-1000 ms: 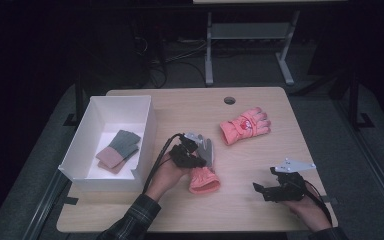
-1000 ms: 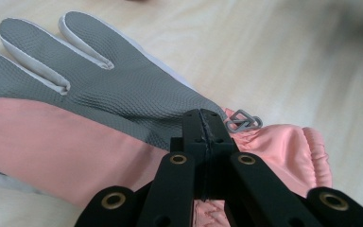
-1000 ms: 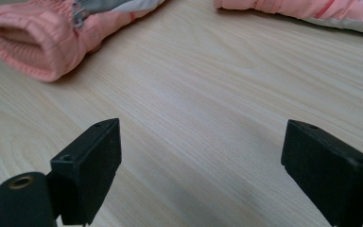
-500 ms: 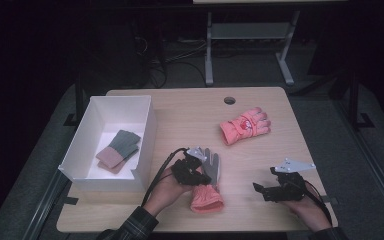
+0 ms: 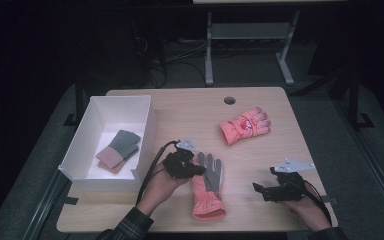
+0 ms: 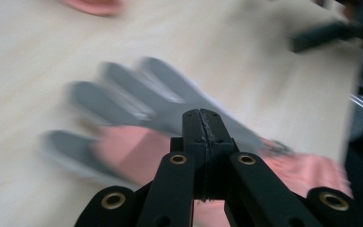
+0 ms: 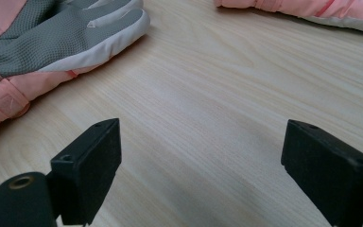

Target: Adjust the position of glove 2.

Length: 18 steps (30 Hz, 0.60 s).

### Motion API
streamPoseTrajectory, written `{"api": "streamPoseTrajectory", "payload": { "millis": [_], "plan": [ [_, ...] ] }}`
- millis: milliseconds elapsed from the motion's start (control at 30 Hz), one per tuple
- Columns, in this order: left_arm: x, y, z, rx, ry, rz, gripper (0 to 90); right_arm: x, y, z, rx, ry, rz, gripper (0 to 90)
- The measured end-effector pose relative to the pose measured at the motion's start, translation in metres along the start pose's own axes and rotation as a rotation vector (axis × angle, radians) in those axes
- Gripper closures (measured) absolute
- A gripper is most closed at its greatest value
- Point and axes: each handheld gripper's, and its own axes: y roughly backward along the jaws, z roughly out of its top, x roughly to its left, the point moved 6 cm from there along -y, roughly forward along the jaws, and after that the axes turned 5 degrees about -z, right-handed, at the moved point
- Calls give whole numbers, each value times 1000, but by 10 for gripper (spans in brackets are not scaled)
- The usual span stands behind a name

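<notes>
The left claw (image 5: 196, 169) has its jaws pressed fully together, and in the left gripper view (image 6: 202, 124) the closed tips sit over the palm of the near glove (image 6: 170, 127); whether they pinch its fabric or only hover over it I cannot tell, since that glove is blurred there. The right claw (image 5: 260, 189) stands wide apart with nothing between its jaws, and in the right gripper view (image 7: 198, 161) only bare desk (image 7: 208, 94) lies between the two blocky black tips. The near glove (image 5: 207, 187) lies right under and beside the left claw, palm up, its palm and fingers a grey, finely dotted grip fabric edged in white, its cuff a puffy salmon-pink padded cloth. A second glove (image 5: 244, 125) of the same pink, back up with a printed patch, lies well beyond both claws, farther up the desk. The desk is pale wood-grain laminate with rounded corners. To the outer side of the left claw stands a white, straight-walled box (image 5: 80, 150) with a grey-and-pink knitted piece (image 5: 119, 150) in it. Compared with a second ago, the near glove was a bunched pink lump at the left claw; it now lies spread flat with its grey fingers showing, while the right claw has kept its place.
</notes>
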Motion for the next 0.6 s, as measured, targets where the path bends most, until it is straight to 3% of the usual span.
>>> {"api": "streamPoseTrajectory", "payload": {
  "millis": [167,433,600],
  "plan": [
    [23,-4,6,-20,51,76,899,1,0,0,3,1,-2,126],
    [46,-8,7,14,74,190,900,0,0,0,0,-1,1,126],
    [57,-11,1,39,86,234,899,0,1,0,-1,-1,0,126]
  ]
}}
